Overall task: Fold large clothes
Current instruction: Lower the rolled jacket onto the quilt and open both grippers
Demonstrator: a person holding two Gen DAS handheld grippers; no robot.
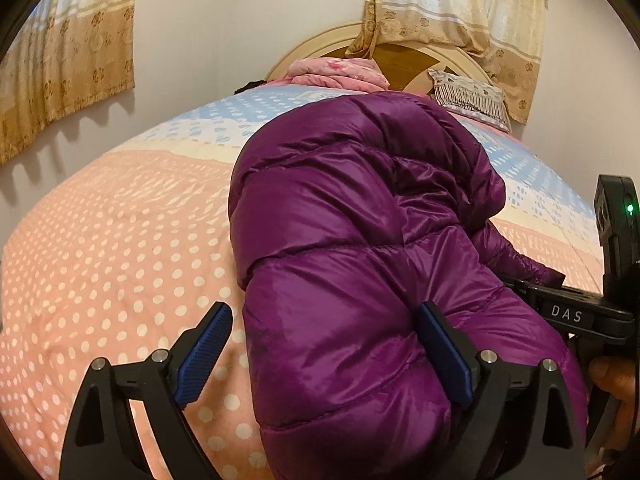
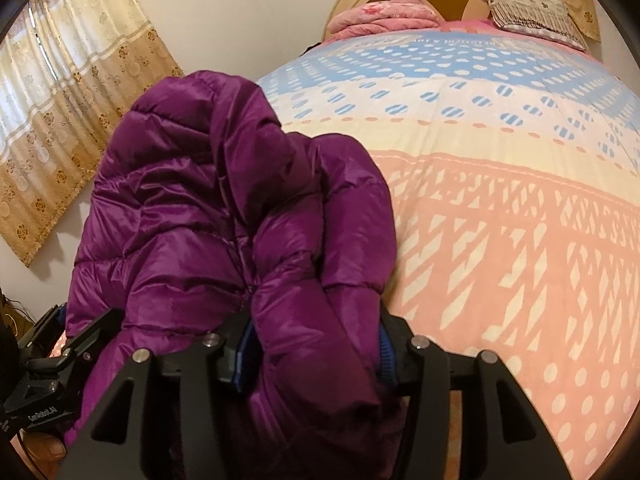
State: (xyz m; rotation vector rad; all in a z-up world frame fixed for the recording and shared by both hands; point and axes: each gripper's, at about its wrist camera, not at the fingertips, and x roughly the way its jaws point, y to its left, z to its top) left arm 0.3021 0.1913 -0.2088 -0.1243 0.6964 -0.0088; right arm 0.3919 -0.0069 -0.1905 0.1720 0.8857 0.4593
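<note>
Left wrist view: a purple puffer jacket (image 1: 360, 240) lies bunched on the bed (image 1: 120, 260), near its foot edge, on the pink dotted cover. The left gripper (image 1: 324, 344) stands spread wide, jacket padding bulging between its blue pads (image 1: 206, 354) without being pinched. The right gripper (image 2: 316, 356) is half open around a fold; whether its pads press it cannot be told. Pillows (image 2: 528, 16) sit by the headboard (image 1: 404, 60).
</note>
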